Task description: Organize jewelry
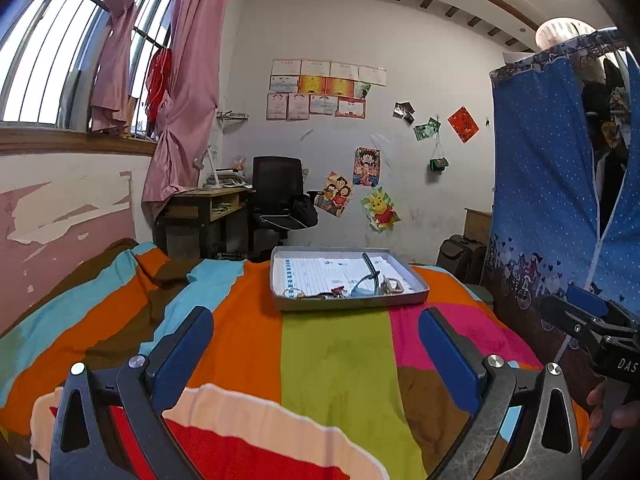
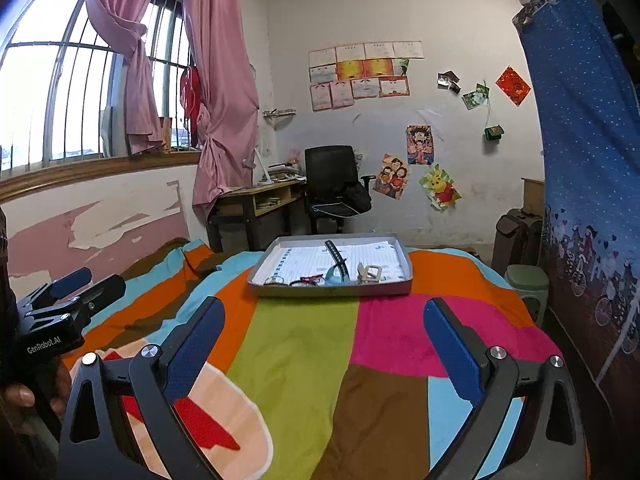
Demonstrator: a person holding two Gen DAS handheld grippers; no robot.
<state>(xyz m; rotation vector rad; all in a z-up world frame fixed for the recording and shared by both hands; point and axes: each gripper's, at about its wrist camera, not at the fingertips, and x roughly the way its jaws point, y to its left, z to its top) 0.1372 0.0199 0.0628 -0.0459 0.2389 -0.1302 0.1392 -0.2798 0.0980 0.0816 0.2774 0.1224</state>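
Both grippers — left gripper (image 1: 316,326) and right gripper (image 2: 324,318) — hover spread wide and empty, aimed at the tray (image 2: 332,289), whose front edge gathers the trinkets (image 2: 306,280) within reach.

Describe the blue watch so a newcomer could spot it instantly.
Find the striped bedspread, then the shallow grey tray on it. The watch lies near the tray's front edge, mid-row; it alone has a pale blue body with a dark perforated strap sticking up.

Grey tray (image 2: 332,289) on striped bedspread, jewelry (image 2: 308,280) along near edge
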